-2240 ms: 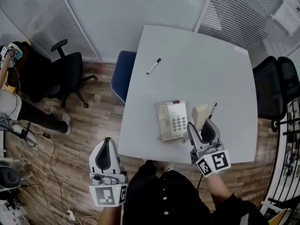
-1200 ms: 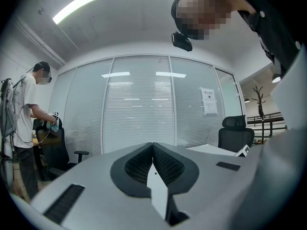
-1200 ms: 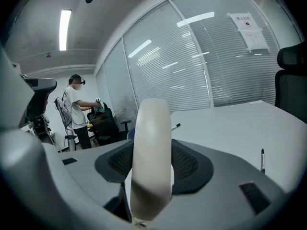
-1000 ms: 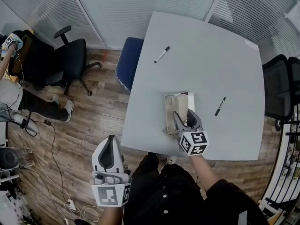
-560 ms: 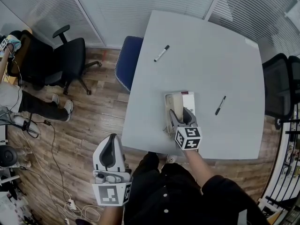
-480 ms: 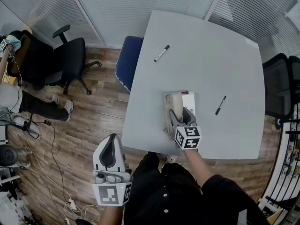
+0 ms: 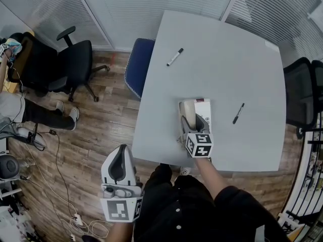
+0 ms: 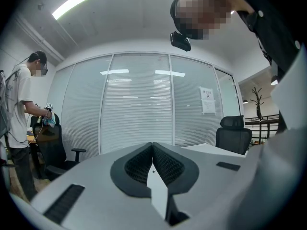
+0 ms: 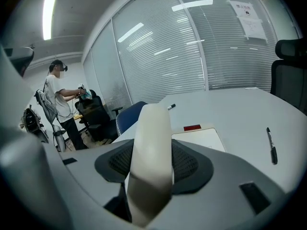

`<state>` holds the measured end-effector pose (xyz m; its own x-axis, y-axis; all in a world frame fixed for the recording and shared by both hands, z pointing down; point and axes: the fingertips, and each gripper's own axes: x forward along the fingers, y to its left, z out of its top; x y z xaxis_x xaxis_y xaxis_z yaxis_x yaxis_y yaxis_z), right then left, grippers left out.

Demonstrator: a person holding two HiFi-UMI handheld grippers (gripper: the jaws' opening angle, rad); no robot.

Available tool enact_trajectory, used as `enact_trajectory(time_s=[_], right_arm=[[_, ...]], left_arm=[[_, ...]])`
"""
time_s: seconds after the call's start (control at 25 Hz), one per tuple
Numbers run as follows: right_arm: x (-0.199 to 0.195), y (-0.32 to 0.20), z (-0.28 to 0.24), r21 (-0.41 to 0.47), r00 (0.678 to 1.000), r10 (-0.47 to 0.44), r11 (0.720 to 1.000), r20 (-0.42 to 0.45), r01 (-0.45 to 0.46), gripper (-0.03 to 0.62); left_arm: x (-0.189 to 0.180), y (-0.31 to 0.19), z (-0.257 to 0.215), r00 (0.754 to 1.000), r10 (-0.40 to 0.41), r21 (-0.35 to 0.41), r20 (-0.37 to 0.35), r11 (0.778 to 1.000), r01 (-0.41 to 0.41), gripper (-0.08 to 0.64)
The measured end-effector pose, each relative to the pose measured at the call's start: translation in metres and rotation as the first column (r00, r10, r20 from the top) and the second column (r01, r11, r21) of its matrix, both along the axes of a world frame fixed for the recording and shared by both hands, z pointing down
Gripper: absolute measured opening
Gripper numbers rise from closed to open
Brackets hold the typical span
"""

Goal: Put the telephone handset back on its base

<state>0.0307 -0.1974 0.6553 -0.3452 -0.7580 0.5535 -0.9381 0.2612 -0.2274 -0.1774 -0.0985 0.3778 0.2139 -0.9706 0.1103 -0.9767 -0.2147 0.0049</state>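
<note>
Right gripper (image 9: 152, 150): pinching handset (image 9: 154, 128), seen only in its own view.
Handset place: over base (image 7: 204, 105), left side; head view shows this.
Left gripper (image 8: 152, 153): jaws pressed together, empty, well apart from base.

No legible txt — paper notice (image 9: 250, 17) on glass wall (image 9: 158, 56): print too small; red tag (image 9: 192, 127) on telephone base (image 9: 204, 139) — can't read.
</note>
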Motion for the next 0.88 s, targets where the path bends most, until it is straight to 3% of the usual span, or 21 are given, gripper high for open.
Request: enact_trajectory(time_s=[0.4, 0.88], right_arm=[[-0.001, 0.000, 0.015, -0.058, 0.995, 0.043, 0.997, -0.086, -0.048, 0.236], [0.000, 0.002, 0.024, -0.081, 0.991, 0.061, 0.994, -0.116, -0.071, 0.236]], left_arm=[[-0.001, -0.001, 0.000, 1.000, -0.002, -0.007, -0.006, 1.000, 0.002, 0.017], [0.002, -0.002, 0.005, 1.000, 0.005, -0.021, -0.009, 1.000, -0.005, 0.017]])
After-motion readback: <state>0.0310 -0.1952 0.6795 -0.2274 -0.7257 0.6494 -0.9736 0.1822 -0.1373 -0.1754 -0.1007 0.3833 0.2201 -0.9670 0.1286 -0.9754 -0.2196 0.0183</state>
